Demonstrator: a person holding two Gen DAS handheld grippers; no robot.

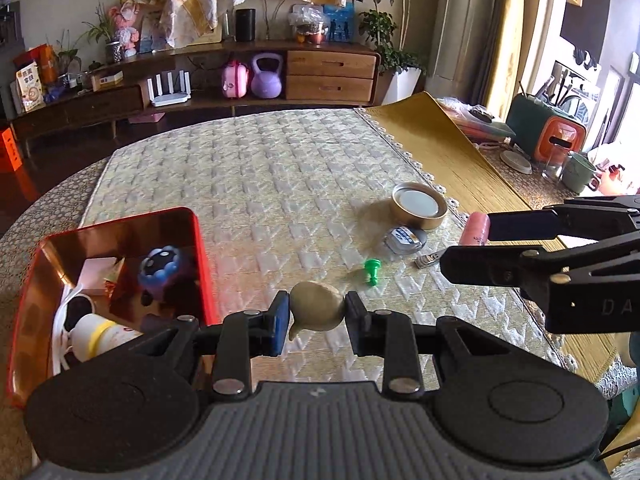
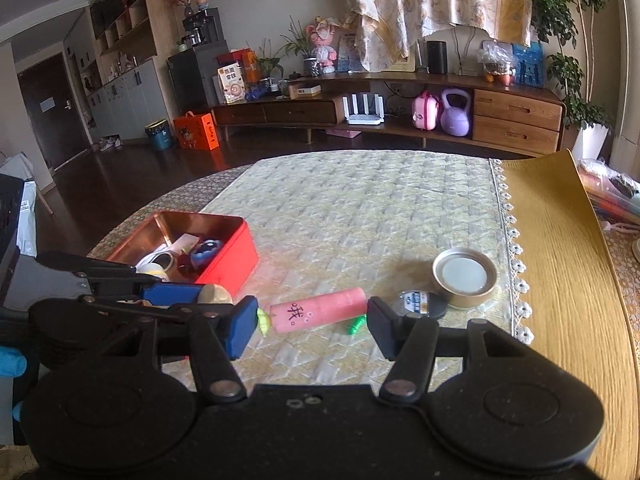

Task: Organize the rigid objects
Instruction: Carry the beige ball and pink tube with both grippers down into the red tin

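My left gripper (image 1: pixel 316 312) is shut on a beige, gourd-shaped piece (image 1: pixel 316 308), held above the quilted cloth just right of the red tin box (image 1: pixel 196 240). The box holds a blue flower-shaped toy (image 1: pixel 164 268), a white bottle (image 1: pixel 96 336) and a white cable. At the right, my right gripper (image 1: pixel 476 246) grips a pink cylinder (image 1: pixel 474 228) end to end. In the right wrist view the pink cylinder (image 2: pixel 320 310) spans my right gripper (image 2: pixel 312 326). The left gripper (image 2: pixel 200 300), the beige piece (image 2: pixel 214 294) and the red box (image 2: pixel 236 264) lie to its left.
On the cloth lie a green pin (image 1: pixel 372 272), a small tape measure (image 1: pixel 404 240), a nail clipper (image 1: pixel 428 260) and a gold lid (image 1: pixel 418 206). A yellow mat (image 1: pixel 460 160) covers the table's right side, with mugs and an orange appliance (image 1: pixel 560 140) beyond it.
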